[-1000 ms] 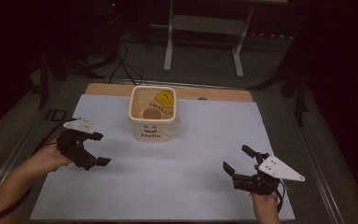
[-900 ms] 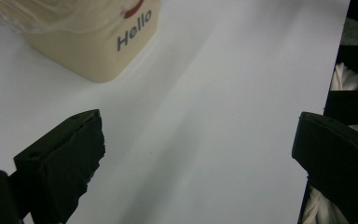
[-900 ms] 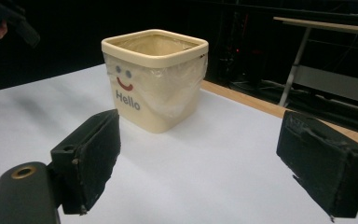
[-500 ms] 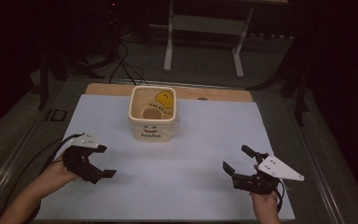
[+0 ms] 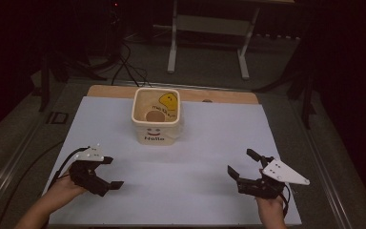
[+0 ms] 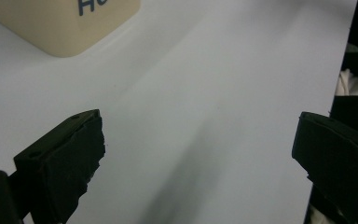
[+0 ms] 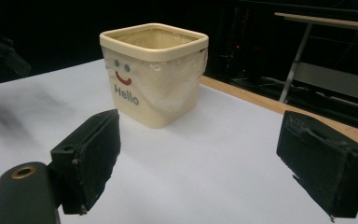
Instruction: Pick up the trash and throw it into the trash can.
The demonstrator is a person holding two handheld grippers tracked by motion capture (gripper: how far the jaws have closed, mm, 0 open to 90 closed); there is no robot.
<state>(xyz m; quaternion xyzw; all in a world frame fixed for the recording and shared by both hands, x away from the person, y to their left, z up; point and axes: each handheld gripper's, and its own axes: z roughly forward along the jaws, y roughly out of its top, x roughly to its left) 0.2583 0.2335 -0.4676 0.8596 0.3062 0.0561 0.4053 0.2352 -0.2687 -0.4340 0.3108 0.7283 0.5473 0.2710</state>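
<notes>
1. Room on the desk (image 5: 209,191) is big: the white sheet is bare between the two tools, and nothing lies there.
2. The left tool (image 5: 106,172) sits near the front left edge of the sheet. Its jaws are wide apart and hold nothing.
3. The right tool (image 5: 244,165) sits near the front right edge, close to the corner. Its jaws are wide apart too, with nothing in them.
4. The cream tub (image 5: 155,116) stands upright at the back middle of the sheet, well apart from both tools. It has a smiley face and the word "Hello" on its front. A clear bag lines it.
5. Inside the tub are a yellow thing (image 5: 168,100) and a brown round thing (image 5: 155,116).
6. In the right gripper view, the tub (image 7: 154,72) stands ahead of the jaws, a bit to the left, with bare sheet in between.
7. In the left gripper view, a bottom corner of the tub (image 6: 65,23) is at the top left, and the sheet's edge runs down the right side.
8. Behind the desk stands a grey metal frame (image 5: 208,38) on the dark floor. Black cables (image 5: 124,62) lie there too.
</notes>
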